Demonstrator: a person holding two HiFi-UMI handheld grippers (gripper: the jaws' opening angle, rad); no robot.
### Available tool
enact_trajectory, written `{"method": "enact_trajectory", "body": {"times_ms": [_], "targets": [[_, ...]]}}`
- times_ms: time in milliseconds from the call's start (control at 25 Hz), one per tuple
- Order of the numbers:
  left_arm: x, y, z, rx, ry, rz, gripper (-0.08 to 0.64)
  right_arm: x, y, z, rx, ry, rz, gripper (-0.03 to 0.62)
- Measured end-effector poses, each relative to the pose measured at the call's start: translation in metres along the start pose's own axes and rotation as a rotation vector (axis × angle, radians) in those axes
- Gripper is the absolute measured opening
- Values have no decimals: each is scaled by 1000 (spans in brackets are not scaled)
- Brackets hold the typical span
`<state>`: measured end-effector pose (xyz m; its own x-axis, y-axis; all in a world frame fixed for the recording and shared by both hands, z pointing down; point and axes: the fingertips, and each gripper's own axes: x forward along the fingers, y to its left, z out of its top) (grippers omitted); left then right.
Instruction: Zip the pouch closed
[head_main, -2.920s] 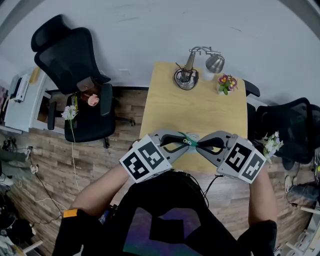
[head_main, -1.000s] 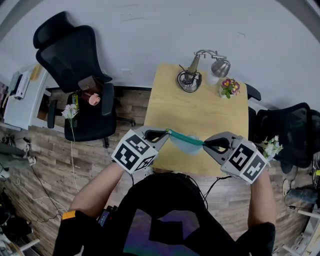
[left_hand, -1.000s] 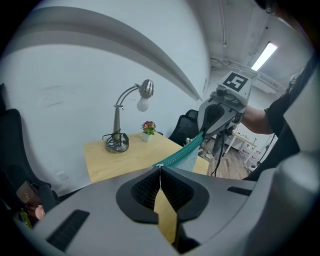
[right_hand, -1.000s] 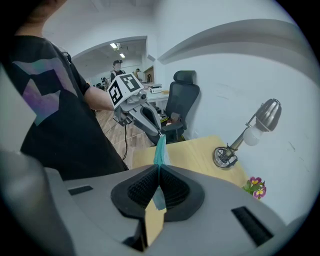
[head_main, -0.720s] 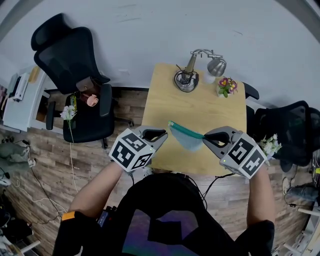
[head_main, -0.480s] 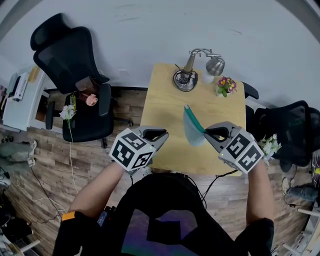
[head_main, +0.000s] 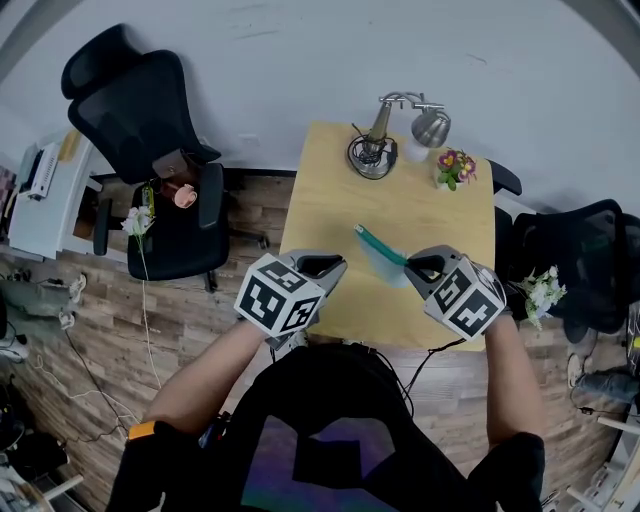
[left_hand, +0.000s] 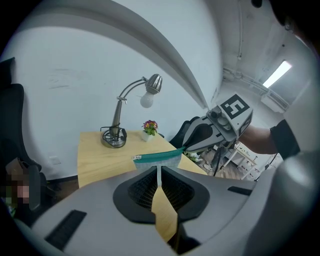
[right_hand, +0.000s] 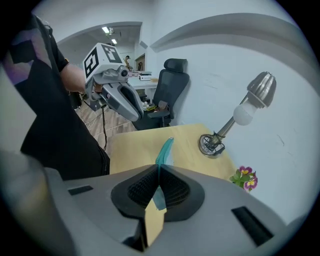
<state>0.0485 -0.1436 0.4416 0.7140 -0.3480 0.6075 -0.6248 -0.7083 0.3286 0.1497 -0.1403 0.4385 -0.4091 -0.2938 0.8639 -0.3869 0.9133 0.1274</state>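
The right tongs (right_hand: 159, 167) are clenched on one end of the pouch (right_hand: 164, 149). In the right gripper view the teal zip edge rises out from between the jaws and points away over the surface (head_main: 330, 190). The end that is gripped lies buried between the pads, and only a pale sliver of the pouch shows below them.

The left tongs (left_hand: 158, 170) are clenched with nothing between them. They sit just short of the pouch, apart from it. Their own jaws cover the lower part of the pouch in the left gripper view, so only the zip (left_hand: 160, 155) and a strip of grey body under it show. A small light piece sits at the zip's free end, too small to name with certainty. The zip reads as one closed teal line there, though the end nearest the right tongs is hidden.

In the head view the pouch slants between the two grippers over the near half of the surface. Its pale body is hard to separate from the wood behind it, and I cannot tell whether its lower edge touches the surface. The person's torso and arms cut off the view below the near edge.

A lamp (head_main: 385, 135) and a small pot of flowers (head_main: 455, 165) stand at the far edge, well apart from the pouch. A black chair (head_main: 150, 150) stands left of the surface, and another on the right is partly out of frame.
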Motion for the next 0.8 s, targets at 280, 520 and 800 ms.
{"method": "enact_trajectory", "body": {"times_ms": [280,520,800], "targets": [[7,-2,-11,-1,32,-4,15,18,24,-1,122,-83,107,26],[13,-2,-23,-6,58,-6,15,42,51,-4,224,-112,194,26],[24,-2,-53,-36,98,-22,15,76,64,-28,337,-63,237,26]]}}
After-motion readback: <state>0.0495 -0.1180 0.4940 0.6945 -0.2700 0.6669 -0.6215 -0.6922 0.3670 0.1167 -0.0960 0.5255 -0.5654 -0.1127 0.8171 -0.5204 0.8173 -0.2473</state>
